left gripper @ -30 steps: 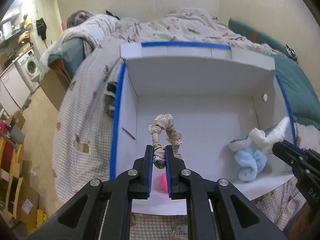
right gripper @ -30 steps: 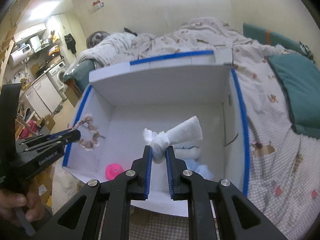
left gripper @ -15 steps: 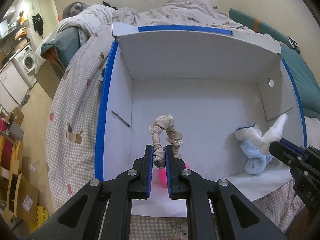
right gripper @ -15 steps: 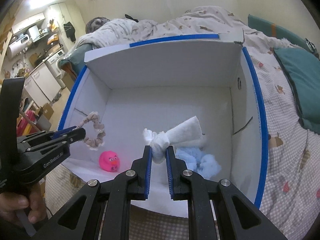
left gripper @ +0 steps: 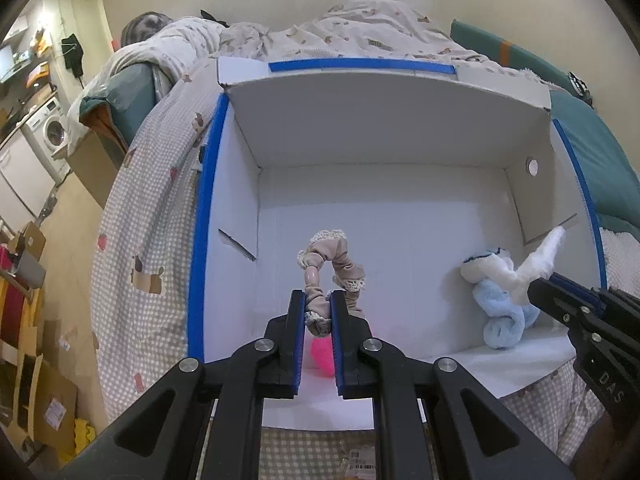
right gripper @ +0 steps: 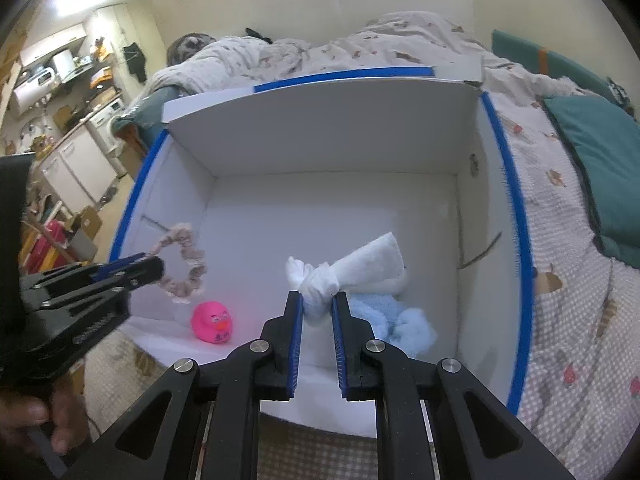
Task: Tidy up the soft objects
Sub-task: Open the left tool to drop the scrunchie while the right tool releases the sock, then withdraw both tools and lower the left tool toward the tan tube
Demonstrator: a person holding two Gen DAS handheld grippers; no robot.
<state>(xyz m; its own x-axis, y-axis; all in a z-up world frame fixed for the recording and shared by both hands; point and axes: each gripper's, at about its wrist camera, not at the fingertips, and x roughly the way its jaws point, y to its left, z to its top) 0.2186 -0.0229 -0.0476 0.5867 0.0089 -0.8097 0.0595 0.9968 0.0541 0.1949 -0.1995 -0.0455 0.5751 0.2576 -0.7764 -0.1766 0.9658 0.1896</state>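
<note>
A white cardboard box with blue-taped rims (left gripper: 200,216) (right gripper: 516,240) stands open on the bed. My left gripper (left gripper: 318,300) is shut on a beige lace-trimmed scrunchie (left gripper: 332,256) and holds it over the box's left part; the scrunchie also shows in the right wrist view (right gripper: 182,264). My right gripper (right gripper: 316,300) is shut on a knotted white towel (right gripper: 360,268), held over the box's right part above a light blue cloth (right gripper: 404,320) (left gripper: 500,316). A pink rubber duck (right gripper: 212,322) lies on the box floor, partly hidden by my left gripper in its own view (left gripper: 320,354).
The box sits on a checked bedspread (right gripper: 576,320) with a rumpled quilt (left gripper: 360,32) behind it and a teal pillow (right gripper: 600,160) to the right. A washing machine (left gripper: 48,136) and cardboard boxes (left gripper: 36,400) stand on the floor to the left.
Both grippers have moved in over the box with their loads, then drawn back slightly. The scrunchie and the white towel stay gripped.
</note>
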